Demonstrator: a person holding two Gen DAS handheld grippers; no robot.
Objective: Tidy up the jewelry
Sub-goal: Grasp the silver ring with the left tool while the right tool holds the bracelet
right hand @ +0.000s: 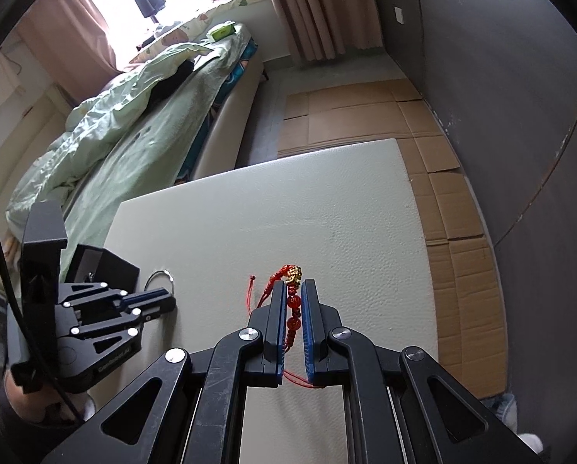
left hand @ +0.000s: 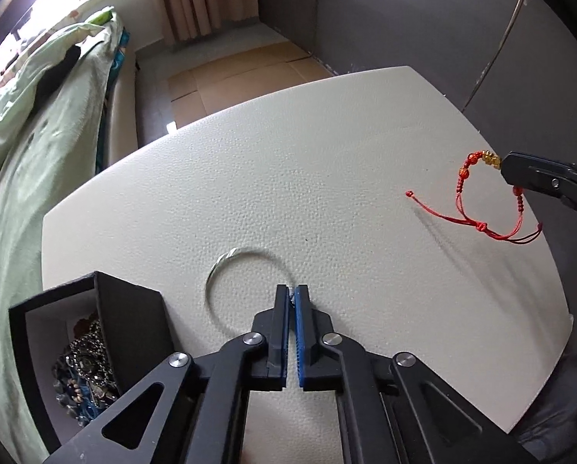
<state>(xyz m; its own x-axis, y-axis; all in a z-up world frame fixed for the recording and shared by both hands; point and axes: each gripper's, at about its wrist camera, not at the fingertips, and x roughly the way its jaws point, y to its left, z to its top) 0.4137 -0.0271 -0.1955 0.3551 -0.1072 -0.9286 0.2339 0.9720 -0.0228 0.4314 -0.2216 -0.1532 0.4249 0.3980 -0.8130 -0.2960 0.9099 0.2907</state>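
Your left claw [left hand: 291, 293] pinches the thin, stiff silver bangle [left hand: 232, 255] at its rim; your right claw [right hand: 293, 290] grips the limp, light red cord bracelet [right hand: 291, 301] by its beads.

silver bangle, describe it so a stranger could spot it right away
On the white table, just right of the open black jewelry box, lies a thin silver bangle. The left gripper pinches its rim. Unlike the beaded red string bracelet, it is a plain metal hoop.

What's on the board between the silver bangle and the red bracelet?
Nothing: bare white board between the silver bangle, pinched in the left gripper, and the red bracelet hanging from the right gripper. Left wrist view shows it.
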